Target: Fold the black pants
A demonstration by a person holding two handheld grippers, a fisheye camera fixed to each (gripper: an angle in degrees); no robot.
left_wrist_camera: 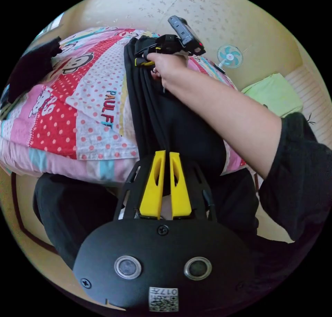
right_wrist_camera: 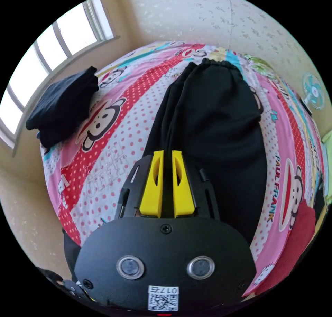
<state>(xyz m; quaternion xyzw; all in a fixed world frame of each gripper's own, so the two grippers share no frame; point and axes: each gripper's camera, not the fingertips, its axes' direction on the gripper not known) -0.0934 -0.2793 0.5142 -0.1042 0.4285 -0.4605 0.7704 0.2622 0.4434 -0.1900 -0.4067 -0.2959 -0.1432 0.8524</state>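
Observation:
The black pants (right_wrist_camera: 214, 130) lie lengthwise on a bed with a pink cartoon-print quilt (right_wrist_camera: 114, 147), their elastic waistband (right_wrist_camera: 221, 64) at the far end. In the right gripper view my right gripper (right_wrist_camera: 167, 153) has its yellow jaws nearly together on the black fabric at the pants' left edge. In the left gripper view my left gripper (left_wrist_camera: 165, 154) is shut on the gathered pants (left_wrist_camera: 173, 123) near the bed's edge. The fabric runs taut up to the right gripper (left_wrist_camera: 142, 58), which a hand (left_wrist_camera: 167, 66) holds farther up the bed.
A folded dark garment (right_wrist_camera: 65, 102) sits on the quilt's corner below a window (right_wrist_camera: 45, 61). A small blue fan (left_wrist_camera: 230, 56) stands by the wall, and a green cushion (left_wrist_camera: 276, 92) lies on the floor. The person's forearm (left_wrist_camera: 228, 113) crosses above the pants.

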